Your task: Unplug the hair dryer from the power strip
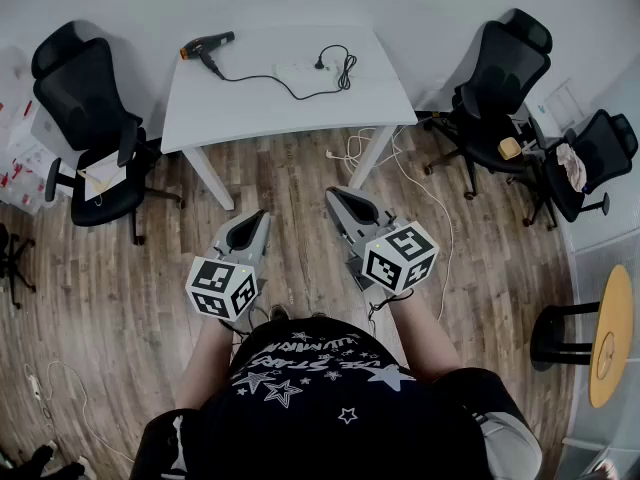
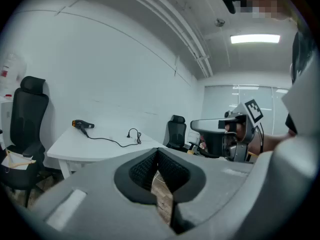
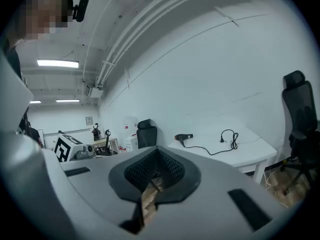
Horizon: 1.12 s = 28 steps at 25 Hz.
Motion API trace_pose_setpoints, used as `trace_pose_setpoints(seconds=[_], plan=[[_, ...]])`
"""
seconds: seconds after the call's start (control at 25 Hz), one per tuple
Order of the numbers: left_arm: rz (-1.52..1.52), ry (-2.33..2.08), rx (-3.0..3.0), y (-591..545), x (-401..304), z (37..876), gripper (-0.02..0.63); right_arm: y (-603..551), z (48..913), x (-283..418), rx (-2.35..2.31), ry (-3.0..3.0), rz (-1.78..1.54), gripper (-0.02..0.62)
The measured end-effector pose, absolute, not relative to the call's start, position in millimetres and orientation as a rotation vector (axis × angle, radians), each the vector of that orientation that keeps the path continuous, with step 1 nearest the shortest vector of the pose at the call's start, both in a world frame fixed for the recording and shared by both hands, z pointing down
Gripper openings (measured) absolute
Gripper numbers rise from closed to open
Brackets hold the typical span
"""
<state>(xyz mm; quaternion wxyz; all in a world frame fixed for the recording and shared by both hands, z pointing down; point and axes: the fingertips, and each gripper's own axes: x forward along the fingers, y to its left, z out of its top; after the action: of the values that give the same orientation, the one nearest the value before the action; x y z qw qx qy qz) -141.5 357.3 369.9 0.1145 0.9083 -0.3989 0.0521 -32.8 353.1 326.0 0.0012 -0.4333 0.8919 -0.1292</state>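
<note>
Our left tool (image 1: 257, 215) and right tool (image 1: 336, 194) are closed on nothing, well back from the counter (image 1: 250, 108) with the hair dryer (image 1: 205, 46) at its left end, so reaching in closed we might only bump the plug (image 1: 320, 65).

Power strip (image 1: 289, 69) barely discernible

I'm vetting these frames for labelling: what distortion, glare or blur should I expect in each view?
Head view: strong fisheye, the table edges and floor planks bow; light even, shadows soft. Left gripper view: black round vignette, the ceiling light blown out. Right gripper view: same vignette, the hair dryer small but fairly sharp.
</note>
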Motion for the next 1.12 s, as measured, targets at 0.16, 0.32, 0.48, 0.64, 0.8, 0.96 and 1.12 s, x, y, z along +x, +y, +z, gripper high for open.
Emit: trace_pose_setpoints(seconds=[0.16, 0.32, 0.48, 0.64, 0.8, 0.96, 1.12], plan=[[0.155, -1.180, 2.657, 356.4, -147.9, 372.3, 0.008, 352.4, 335.0, -36.8, -1.360, 2.813, -0.443, 0.006], [0.173, -1.185, 2.635, 354.0, -156.5, 380.5, 0.009, 350.1, 345.9, -40.6, -1.391, 2.805, -0.476, 0.005], [0.189, -1.183, 2.622, 350.0, -164.0, 385.6, 0.009, 346.2, 354.0, -43.5, -1.428, 2.802, -0.496, 0.005], [0.197, -1.178, 2.601, 346.2, -172.9, 392.6, 0.009, 343.0, 362.9, -44.4, -1.485, 2.791, -0.508, 0.005], [0.207, -1.168, 2.591, 341.0, -183.1, 399.5, 0.009, 338.5, 370.4, -47.4, -1.554, 2.784, -0.499, 0.005], [0.227, -1.144, 2.601, 336.0, -190.4, 410.1, 0.009, 340.1, 379.6, -55.6, -1.611, 2.817, -0.422, 0.006], [0.235, -1.105, 2.577, 335.1, -195.5, 419.8, 0.009, 345.0, 389.7, -58.4, -1.625, 2.765, -0.497, 0.006]])
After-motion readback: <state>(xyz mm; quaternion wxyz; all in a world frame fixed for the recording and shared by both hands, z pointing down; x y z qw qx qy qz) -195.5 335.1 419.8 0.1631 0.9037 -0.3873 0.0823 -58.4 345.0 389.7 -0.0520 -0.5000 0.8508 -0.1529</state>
